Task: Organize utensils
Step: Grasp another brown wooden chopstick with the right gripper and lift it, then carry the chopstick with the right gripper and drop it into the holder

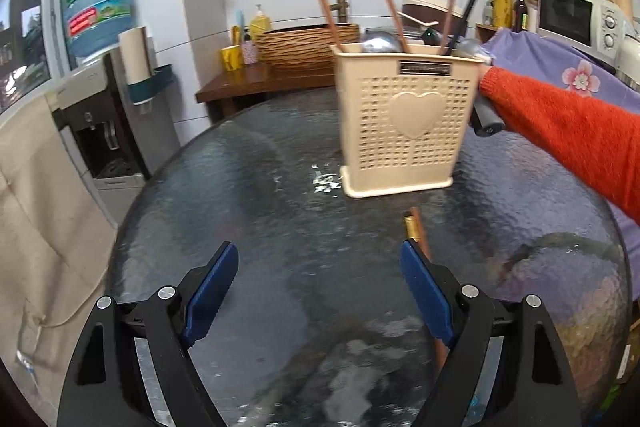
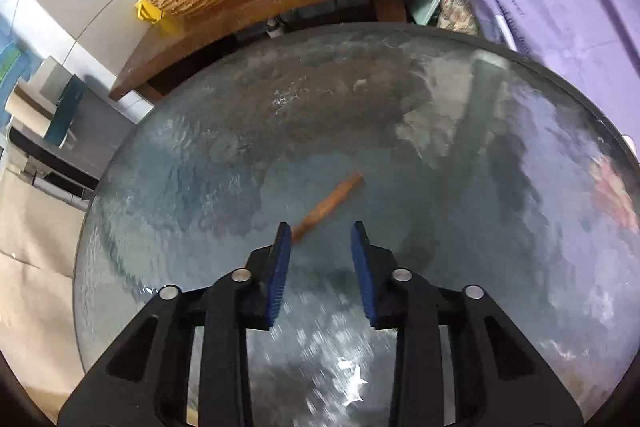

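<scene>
blue-padded right gripper (image 2: 320, 235) hangs partly spread and empty over the glass table (image 2: 480, 267); a brown chopstick (image 2: 328, 205) lies just ahead, running diagonally from its left fingertip up to the right. left gripper (image 1: 320, 263), spread wide and empty, alone shows the beige utensil basket (image 1: 408, 123) beyond.

Both views are evenly daylit, and bright glare patches break up on the round dark textured-glass tabletop (image 2: 500, 155). The right wrist view is smeared by motion blur near the bottom. Fisheye distortion bends the edges into black corners.
</scene>
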{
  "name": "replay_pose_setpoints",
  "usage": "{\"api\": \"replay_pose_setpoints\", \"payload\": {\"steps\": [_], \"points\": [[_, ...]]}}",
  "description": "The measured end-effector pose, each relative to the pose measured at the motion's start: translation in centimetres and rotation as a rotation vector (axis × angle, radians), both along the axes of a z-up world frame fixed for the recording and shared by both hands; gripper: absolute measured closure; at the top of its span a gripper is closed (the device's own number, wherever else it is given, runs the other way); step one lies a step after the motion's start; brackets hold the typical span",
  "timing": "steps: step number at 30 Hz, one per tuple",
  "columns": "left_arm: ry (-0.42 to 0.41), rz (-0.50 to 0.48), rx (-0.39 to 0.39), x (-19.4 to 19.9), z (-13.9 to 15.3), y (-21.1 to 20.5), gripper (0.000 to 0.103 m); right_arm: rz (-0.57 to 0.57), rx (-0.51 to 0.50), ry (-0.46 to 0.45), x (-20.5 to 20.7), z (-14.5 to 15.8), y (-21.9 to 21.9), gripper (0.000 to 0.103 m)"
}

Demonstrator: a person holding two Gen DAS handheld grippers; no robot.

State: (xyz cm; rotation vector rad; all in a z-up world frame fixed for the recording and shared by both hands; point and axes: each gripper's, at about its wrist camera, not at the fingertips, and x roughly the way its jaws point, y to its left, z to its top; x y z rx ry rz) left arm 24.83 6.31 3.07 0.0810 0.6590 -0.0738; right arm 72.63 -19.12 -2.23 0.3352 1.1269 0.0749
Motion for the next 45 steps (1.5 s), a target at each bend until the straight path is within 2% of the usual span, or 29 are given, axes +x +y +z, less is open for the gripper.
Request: {"api": "replay_pose_setpoints", "payload": {"steps": [3,6,14,20,23,26,32,39,45], "points": [[0.013,0.006,-0.004,0.1,-0.3,0.8,0.022,0.024,-0.032,0.002,1.6,0.1,0.9,0.076],[0.025,0.005,-0.009,0.2,-0.7,1.2,0.022,0.051,-0.076,0.015,2.9,0.1,1.9,0.087],[0.008,-0.006,-0.043,-0.2,-0.4,1.6,0.022,0.091,-0.176,0.023,6.3,0.3,3.3,0.092],[0.027,0.007,-0.057,-0.2,-1.1,2.5,0.022,0.01,-0.161,0.01,7.8,0.2,0.7,0.095],[0.028,0.015,-0.07,-0.1,-1.2,2.9,0.022,-0.048,-0.115,-0.033,7.4,1.1,-1.2,0.095],[0.026,0.011,-0.08,0.0,-1.2,2.8,0.022,-0.044,-0.063,-0.079,6.4,2.4,-2.3,0.095],[0.01,-0.012,-0.088,-0.1,-0.7,2.1,0.022,0.059,-0.036,-0.235,0.6,6.7,-3.0,0.095],[-0.007,-0.061,-0.104,-0.5,0.0,0.3,0.022,0.158,0.048,-0.401,-11.4,13.3,-5.6,0.095],[-0.017,-0.104,-0.103,-1.1,0.4,-1.7,0.022,0.247,0.036,-0.552,-22.4,19.3,-5.8,0.096]]}}
